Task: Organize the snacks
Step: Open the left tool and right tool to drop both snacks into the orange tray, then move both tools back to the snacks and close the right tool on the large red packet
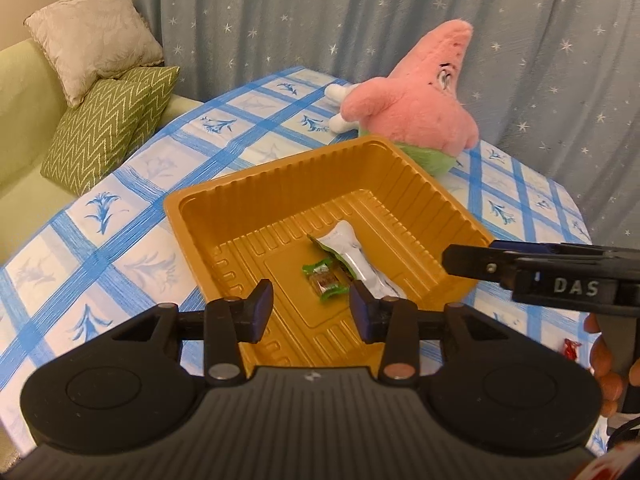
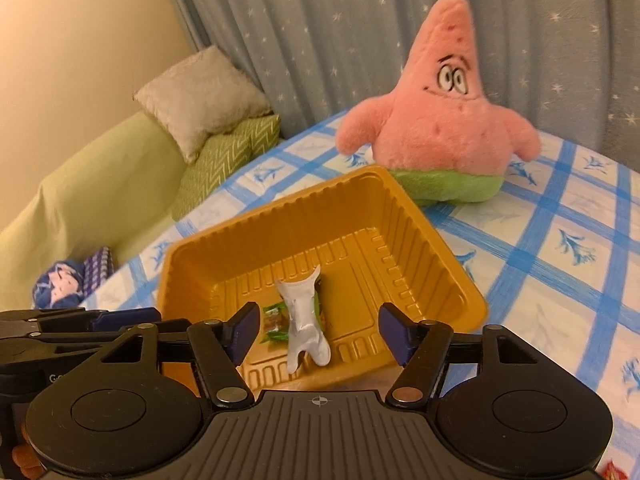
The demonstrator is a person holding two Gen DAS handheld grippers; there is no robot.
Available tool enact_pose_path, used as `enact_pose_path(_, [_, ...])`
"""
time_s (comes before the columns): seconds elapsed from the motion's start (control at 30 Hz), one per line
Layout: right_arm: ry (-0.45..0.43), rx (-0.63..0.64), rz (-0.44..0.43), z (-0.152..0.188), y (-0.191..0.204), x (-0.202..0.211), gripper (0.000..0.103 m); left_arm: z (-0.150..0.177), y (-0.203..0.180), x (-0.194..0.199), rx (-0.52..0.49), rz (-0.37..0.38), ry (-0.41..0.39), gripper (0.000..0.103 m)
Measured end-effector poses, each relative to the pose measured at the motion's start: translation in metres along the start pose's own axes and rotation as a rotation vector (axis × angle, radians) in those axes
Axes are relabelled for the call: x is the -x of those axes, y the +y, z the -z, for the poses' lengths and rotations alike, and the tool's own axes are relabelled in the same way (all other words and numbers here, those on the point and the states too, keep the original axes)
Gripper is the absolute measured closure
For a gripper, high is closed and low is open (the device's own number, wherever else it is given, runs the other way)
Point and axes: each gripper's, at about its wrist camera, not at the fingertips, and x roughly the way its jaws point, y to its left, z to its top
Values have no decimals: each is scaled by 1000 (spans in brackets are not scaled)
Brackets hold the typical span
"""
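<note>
A gold plastic tray (image 1: pixel 256 196) (image 2: pixel 420 216) sits on the blue checked tablecloth. In it lie a silver snack packet (image 1: pixel 354 254) (image 2: pixel 302 316) and a small green-wrapped snack (image 1: pixel 324 280) (image 2: pixel 274 326). My left gripper (image 1: pixel 312 304) is open and empty, just over the tray's near edge. My right gripper (image 2: pixel 316 330) is open and empty above the tray, with the silver packet between its fingers but apart from them. The right gripper also shows from the side in the left wrist view (image 1: pixel 452 258). A red-wrapped candy (image 1: pixel 572 348) lies on the cloth at the right.
A pink star plush toy (image 1: pixel 420 108) (image 2: pixel 440 120) stands behind the tray. A green sofa (image 2: pixel 80 184) with cushions (image 1: pixel 108 128) is to the left of the table. A starred curtain (image 1: pixel 320 8) hangs behind. A blue and pink bundle (image 2: pixel 64 284) lies on the sofa.
</note>
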Motion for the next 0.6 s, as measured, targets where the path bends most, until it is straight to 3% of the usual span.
enact_pose_path(0.27, [-58, -33, 17, 24, -6, 65, 33, 23, -27, 38, -59, 58, -1, 56])
enact_pose_path(0.6, [-79, -79, 118, 70, -30, 145, 32, 63, -63, 80, -102, 99, -4, 53])
